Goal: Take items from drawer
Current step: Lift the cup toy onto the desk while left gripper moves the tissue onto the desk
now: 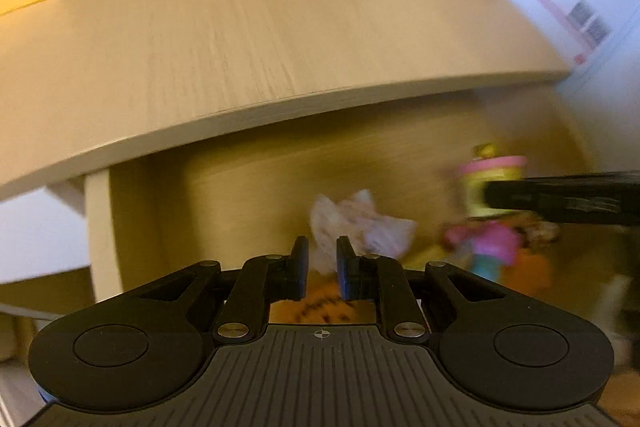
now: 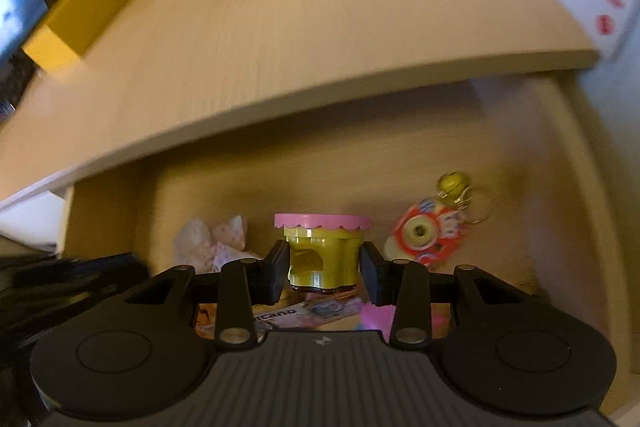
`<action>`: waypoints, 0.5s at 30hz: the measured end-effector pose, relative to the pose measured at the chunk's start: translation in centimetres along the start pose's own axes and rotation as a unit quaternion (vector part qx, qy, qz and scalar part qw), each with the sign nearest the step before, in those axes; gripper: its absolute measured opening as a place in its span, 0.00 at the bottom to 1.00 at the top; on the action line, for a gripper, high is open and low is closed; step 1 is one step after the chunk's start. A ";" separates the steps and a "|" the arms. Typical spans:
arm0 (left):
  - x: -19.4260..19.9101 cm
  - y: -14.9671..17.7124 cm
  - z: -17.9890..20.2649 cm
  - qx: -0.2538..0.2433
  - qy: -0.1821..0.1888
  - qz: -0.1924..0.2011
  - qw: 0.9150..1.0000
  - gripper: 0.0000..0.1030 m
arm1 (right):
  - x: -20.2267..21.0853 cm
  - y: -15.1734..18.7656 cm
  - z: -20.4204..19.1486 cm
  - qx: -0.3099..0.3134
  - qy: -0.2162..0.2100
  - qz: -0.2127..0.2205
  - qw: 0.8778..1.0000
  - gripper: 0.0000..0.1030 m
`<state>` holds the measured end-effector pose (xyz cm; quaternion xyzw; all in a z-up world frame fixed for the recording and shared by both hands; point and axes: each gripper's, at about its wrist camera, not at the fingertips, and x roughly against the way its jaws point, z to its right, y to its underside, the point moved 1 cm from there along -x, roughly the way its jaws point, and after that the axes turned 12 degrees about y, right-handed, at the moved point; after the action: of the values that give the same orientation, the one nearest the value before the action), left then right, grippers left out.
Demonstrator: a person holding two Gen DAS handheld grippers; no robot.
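We've got the jar (image 2: 322, 253), drawer (image 2: 400, 155) far from cleared.
Right gripper (image 2: 323, 277) clamped on it; left gripper (image 1: 322, 269) nearly closed, empty; wrapper (image 2: 212, 243), keychain toy (image 2: 428, 235) etc. left.

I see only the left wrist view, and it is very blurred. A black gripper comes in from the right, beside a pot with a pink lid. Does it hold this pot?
Observer: Yes. In the right wrist view the right gripper has its jaws closed on the pot, just under the pink lid.
Operator: What is the orange thing right of the pot?
Observer: A keychain toy with a yellow bell, lying in the drawer.
Operator: Is anything below the pot?
Observer: A printed packet lies there.
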<state>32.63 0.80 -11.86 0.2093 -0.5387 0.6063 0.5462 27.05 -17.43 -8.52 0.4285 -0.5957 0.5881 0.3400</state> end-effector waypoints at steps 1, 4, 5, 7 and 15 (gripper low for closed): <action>-0.6 -0.1 -0.1 -0.001 0.001 -0.003 1.000 0.16 | 0.5 0.3 0.6 -0.007 0.000 0.008 1.000 0.37; -2.8 -0.5 0.0 -0.003 -0.001 -0.021 1.000 0.17 | 1.2 0.9 1.9 -0.020 -0.007 0.012 1.000 0.37; -3.7 -0.6 -0.1 0.001 -0.001 -0.032 0.999 0.19 | 1.4 1.2 2.2 -0.020 -0.012 0.015 1.000 0.37; -5.0 -0.7 0.4 -0.002 -0.005 -0.051 0.999 0.20 | 2.0 1.9 2.6 -0.009 -0.006 0.031 0.999 0.37; -7.0 -0.6 1.7 -0.013 0.023 -0.075 0.997 0.19 | 2.5 4.0 2.7 0.030 0.010 0.053 0.998 0.37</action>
<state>34.78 -3.84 -16.99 0.2276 -0.5166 0.5612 0.6053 22.64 -20.58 -8.13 0.4006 -0.5960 0.6273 0.3014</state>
